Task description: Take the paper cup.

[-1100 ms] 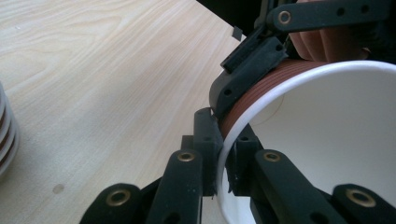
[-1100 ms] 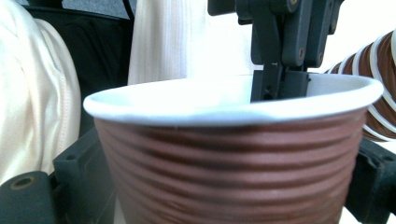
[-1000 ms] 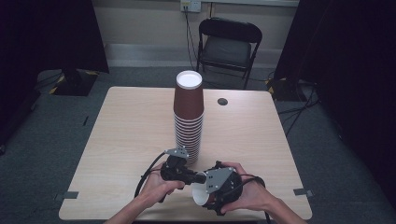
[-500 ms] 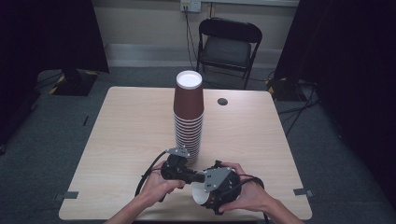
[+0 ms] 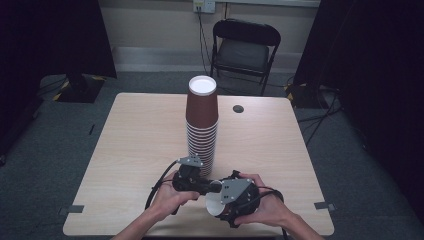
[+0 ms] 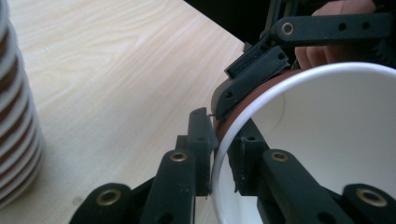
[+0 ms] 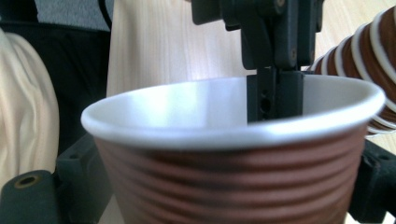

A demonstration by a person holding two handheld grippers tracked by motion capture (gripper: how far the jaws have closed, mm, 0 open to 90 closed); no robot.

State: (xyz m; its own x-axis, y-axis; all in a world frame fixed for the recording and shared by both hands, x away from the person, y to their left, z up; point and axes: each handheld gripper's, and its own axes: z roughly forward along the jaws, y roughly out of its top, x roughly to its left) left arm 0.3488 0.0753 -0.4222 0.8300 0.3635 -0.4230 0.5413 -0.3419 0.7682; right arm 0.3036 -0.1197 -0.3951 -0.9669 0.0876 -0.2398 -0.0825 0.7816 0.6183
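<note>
A tall stack of brown ribbed paper cups (image 5: 201, 120) stands upright at the table's middle, and its lower rims show in the left gripper view (image 6: 16, 116) and the right gripper view (image 7: 369, 60). Near the front edge both hands hold one single brown cup (image 5: 215, 206), tipped on its side with its white inside showing. My left gripper (image 5: 212, 188) is shut on its rim (image 6: 219, 135), one jaw inside and one outside. My right gripper (image 5: 220, 202) clasps the cup's ribbed body (image 7: 233, 177) between its jaws (image 7: 224, 186).
A small dark disc (image 5: 238, 108) lies on the wooden table (image 5: 140, 135) at the back right. A black folding chair (image 5: 245, 47) stands behind the table. Grey tape marks (image 5: 322, 205) sit near the front corners. Pale fabric (image 7: 23, 116) hangs close at the left of the right gripper view.
</note>
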